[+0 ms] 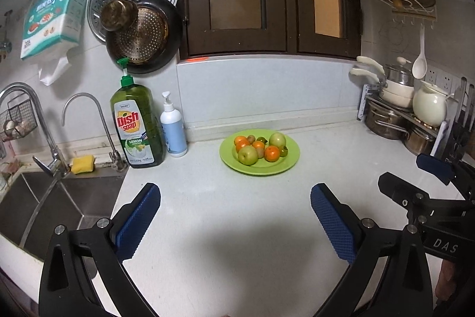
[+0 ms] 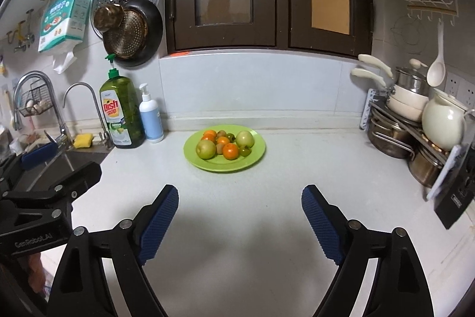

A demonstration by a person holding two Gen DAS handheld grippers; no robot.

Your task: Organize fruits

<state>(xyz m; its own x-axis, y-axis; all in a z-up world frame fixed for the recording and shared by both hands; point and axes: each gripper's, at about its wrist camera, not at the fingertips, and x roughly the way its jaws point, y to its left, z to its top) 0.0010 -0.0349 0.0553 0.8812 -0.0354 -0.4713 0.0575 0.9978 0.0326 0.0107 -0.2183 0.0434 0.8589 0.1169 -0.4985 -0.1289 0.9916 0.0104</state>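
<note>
A white tabletop fills the lower half of both views, running back to a tiled wall under dark wooden window frames. At its left end sits a steel sink with two faucets; at its right end a rack of pots and cream cookware. The left gripper and the right gripper hang side by side above the near tabletop — both with jaws spread wide and nothing between the blue pads, well short of the fruit. A green plate rests near the back middle of the tabletop, apart from everything else. To its left, against the wall, stand a green dish soap bottle and just beside it a smaller white pump bottle. On the plate the fruits lie bunched together: two green apples, several oranges, and smaller brownish and dark-green pieces — too small to name surely. A yellow sponge lies behind the sink.
</note>
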